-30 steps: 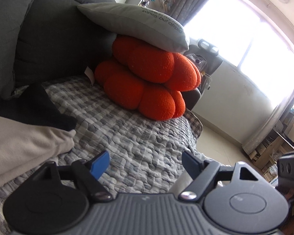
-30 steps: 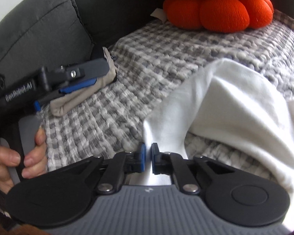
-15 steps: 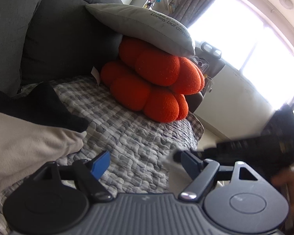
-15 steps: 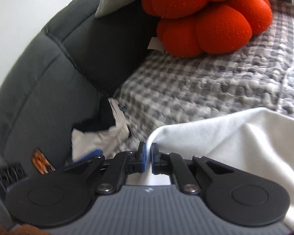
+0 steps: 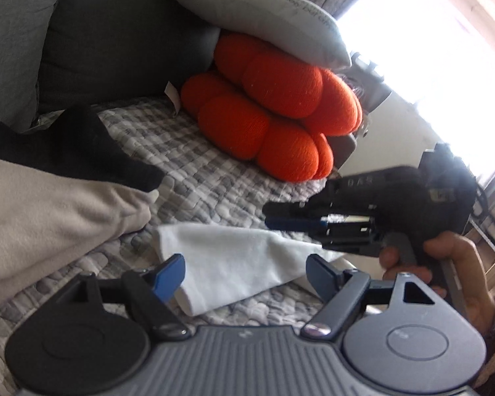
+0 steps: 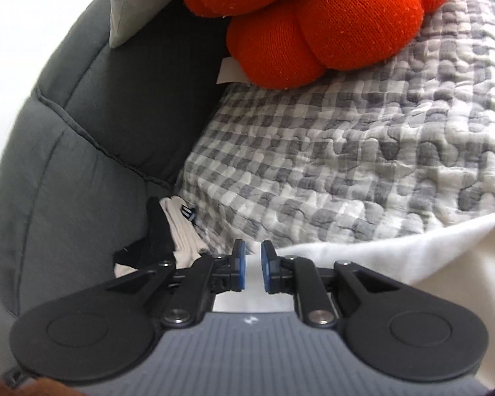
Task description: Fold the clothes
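Observation:
A white cloth lies folded over on the checked quilt, and its near end sits between the fingers of my left gripper, which is open and touches nothing. My right gripper, held by a hand, hovers just above the cloth's far side. In the right wrist view the right gripper has its jaws opening with a narrow gap. The white cloth shows in and behind that gap, and the pads no longer pinch it.
A beige garment and a black one are piled at the left. Orange cushions under a grey pillow fill the sofa's far end. Black and white clothes sit against the grey sofa back.
My right gripper swept the white cloth's corner across the quilt toward the sofa back, rolling as it went, and its jaws have parted. The left gripper stayed put and open.

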